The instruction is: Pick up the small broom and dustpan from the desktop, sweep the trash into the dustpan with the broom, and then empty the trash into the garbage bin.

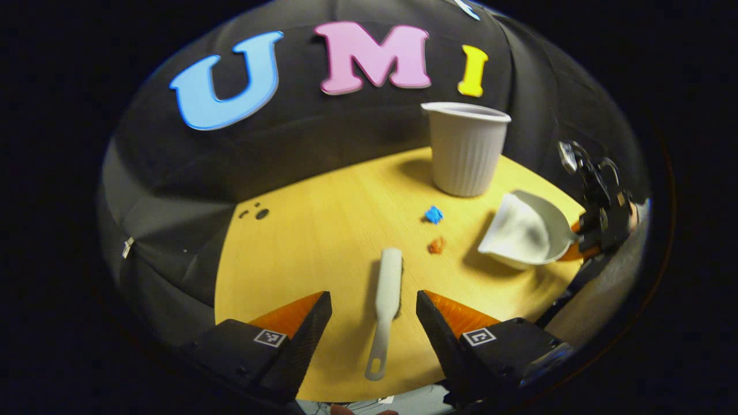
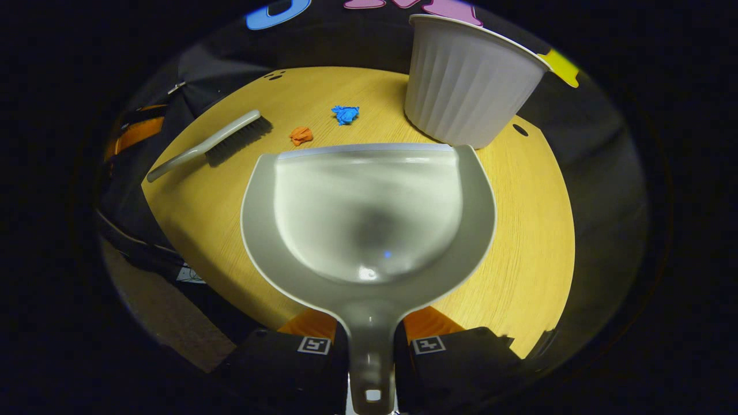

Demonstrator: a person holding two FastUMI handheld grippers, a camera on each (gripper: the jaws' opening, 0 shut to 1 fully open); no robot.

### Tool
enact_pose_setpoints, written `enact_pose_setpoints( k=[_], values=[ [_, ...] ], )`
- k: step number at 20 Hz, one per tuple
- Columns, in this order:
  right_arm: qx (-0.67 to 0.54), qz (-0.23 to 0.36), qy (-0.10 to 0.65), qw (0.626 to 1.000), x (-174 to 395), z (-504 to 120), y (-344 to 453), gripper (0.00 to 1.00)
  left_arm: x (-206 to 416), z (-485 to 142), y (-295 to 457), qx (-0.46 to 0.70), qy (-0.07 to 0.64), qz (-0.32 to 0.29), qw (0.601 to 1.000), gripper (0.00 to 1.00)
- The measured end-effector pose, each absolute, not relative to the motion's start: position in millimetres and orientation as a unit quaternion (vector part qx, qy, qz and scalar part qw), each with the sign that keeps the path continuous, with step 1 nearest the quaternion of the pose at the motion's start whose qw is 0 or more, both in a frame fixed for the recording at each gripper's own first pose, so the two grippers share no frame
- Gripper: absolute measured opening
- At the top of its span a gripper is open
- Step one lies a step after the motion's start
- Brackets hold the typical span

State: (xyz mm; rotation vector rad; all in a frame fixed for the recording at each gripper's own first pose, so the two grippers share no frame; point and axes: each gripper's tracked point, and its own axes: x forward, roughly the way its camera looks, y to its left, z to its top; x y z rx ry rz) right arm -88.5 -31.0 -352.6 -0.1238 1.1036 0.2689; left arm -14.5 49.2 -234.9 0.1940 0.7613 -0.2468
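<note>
Grey dustpan [image 2: 369,219] handle clamped in right claw [image 2: 371,334], broom [image 1: 386,300] between spread left claw [image 1: 373,314]

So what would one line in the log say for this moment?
right gripper: shut on dustpan handle | left gripper: open around broom | scraps: unswept

In the left gripper view, the broom [image 1: 387,305] is laid flat on the bench [image 1: 323,253], between the fingers of the left hand-held gripper [image 1: 373,311]. Two trash scraps [image 1: 435,230] are found right of it, before the garbage bin [image 1: 466,148]; the dustpan [image 1: 524,230] is held farther right.
</note>
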Motion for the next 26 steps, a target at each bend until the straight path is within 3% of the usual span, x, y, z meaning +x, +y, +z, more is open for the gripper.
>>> enact_pose_setpoints(
  k=[6, 15, 17, 21, 25, 26],
  values=[
    [-0.052, 0.118, 0.531, 0.837, -95.9, -356.1, -35.8, 0.36, -22.1, -305.0, 60.7, 0.091, 0.498, -0.141, 0.851, 0.9],
    [-0.057, 0.108, 0.549, 0.827, -113.1, -357.8, -42.2, 0.37, 3.2, -360.9, 51.9, 0.089, 0.559, -0.132, 0.814, 0.81],
    [-0.062, 0.11, 0.55, 0.825, -114.5, -355.4, -43.2, 0.39, 4.2, -368.1, 48.7, 0.092, 0.566, -0.131, 0.809, 0.76],
    [-0.061, 0.118, 0.552, 0.823, -114.5, -350.8, -38.6, 0.39, 5.2, -374.8, 42.8, 0.085, 0.574, -0.131, 0.804, 0.53],
    [-0.066, 0.137, 0.554, 0.819, -109.8, -343.3, -30.1, 0.34, 9.1, -375.9, 40.3, 0.09, 0.571, -0.138, 0.804, 0.45],
    [-0.072, 0.144, 0.554, 0.817, -108.3, -340.4, -28.4, 0.36, 9.4, -376.2, 40.5, 0.09, 0.572, -0.138, 0.804, 0.42]
  ],
)
